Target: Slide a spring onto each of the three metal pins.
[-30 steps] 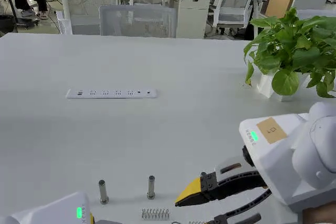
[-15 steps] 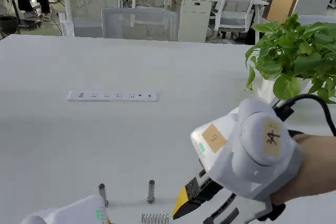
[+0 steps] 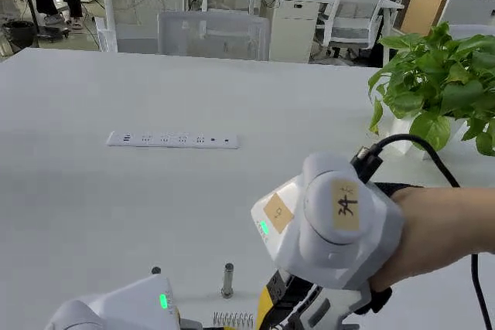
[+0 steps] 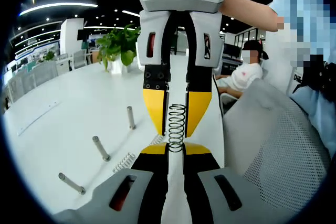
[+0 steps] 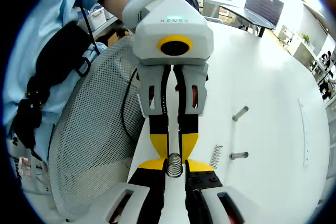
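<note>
A: Head view: what do we log?

B: We log the pins (image 3: 227,280): one in plain sight, upright on the table (image 3: 93,206), bare. Then a loose spring (image 3: 232,319), lying flat just in front of it. Then the right gripper (image 3: 280,308), low over that spot, its body hiding what it carries.

A: Left gripper view?

B: We log the left gripper (image 4: 176,149): jaws a narrow slot apart, tips at the near end of the spring (image 4: 177,121). We cannot tell whether they pinch it. The right gripper faces it, jaws closed on the coil's flanks, with the spring lengthwise between them. The pins number three, all bare, apart from both grippers. A loose spring lies beside the row.

A: Right gripper view?

B: The spring shows end-on, a ring between our right tips. Two pins and a loose spring lie beyond on the table.

A: Handling?

B: We judge the first threading is ahead.
- We should grip lightly so the coil holds its shape.
- We should leave the leading end free of both jaws.
- We should line its axis up with a pin and lower straight.

A skewed start would likely snag a coil or tip the pin.
</note>
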`<state>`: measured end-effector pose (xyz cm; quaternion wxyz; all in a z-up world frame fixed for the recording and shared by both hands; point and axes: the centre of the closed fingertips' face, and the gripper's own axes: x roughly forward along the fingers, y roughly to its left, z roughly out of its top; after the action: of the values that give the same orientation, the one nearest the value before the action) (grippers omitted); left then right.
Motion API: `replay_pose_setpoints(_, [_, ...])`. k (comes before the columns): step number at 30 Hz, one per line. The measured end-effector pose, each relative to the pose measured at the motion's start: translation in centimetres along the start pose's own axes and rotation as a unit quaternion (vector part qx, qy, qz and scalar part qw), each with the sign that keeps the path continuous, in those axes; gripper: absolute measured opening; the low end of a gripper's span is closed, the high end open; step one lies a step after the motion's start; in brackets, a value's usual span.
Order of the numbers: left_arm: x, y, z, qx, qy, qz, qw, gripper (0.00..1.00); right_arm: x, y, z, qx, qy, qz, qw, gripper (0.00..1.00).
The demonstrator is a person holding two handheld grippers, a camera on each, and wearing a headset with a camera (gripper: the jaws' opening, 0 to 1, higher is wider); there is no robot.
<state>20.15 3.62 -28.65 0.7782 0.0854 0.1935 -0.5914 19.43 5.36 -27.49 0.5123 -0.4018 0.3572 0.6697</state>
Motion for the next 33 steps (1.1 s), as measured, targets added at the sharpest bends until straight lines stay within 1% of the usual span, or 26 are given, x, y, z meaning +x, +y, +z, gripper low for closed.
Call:
replay_pose_setpoints(3, [0.06, 0.04, 0.15, -0.001, -0.002, 0.000, 1.0000, 0.06, 0.01, 0.12, -0.03, 0.002, -0.001, 0.003, 1.0000, 0.08])
replay_pose_setpoints(8, [0.21, -0.04, 0.22, 0.002, 0.000, -0.003, 1.0000, 0.06, 0.03, 0.24, -0.14, 0.006, -0.001, 0.006, 1.0000, 0.08])
replay_pose_setpoints(11, [0.27, -0.06, 0.36, 0.002, -0.002, -0.003, 1.0000, 0.06, 0.02, 0.17, -0.03, 0.006, -0.003, 0.005, 1.0000, 0.08])
replay_pose_setpoints(23, [0.23, -0.04, 0.45, -0.004, -0.004, 0.000, 1.0000, 0.06, -0.05, 0.14, -0.11, 0.008, 0.001, 0.001, 1.0000, 0.07])
replay_pose_setpoints(27, [0.22, 0.13, 0.56, -0.008, -0.011, 0.006, 0.9999, 0.06, -0.14, -0.01, -0.09, 0.009, 0.002, -0.005, 0.9999, 0.07])
replay_pose_setpoints(33, [0.09, 0.40, 0.66, -0.001, -0.019, 0.016, 0.9997, 0.07, -0.24, -0.23, 0.00, 0.012, 0.001, -0.009, 0.9999, 0.07])
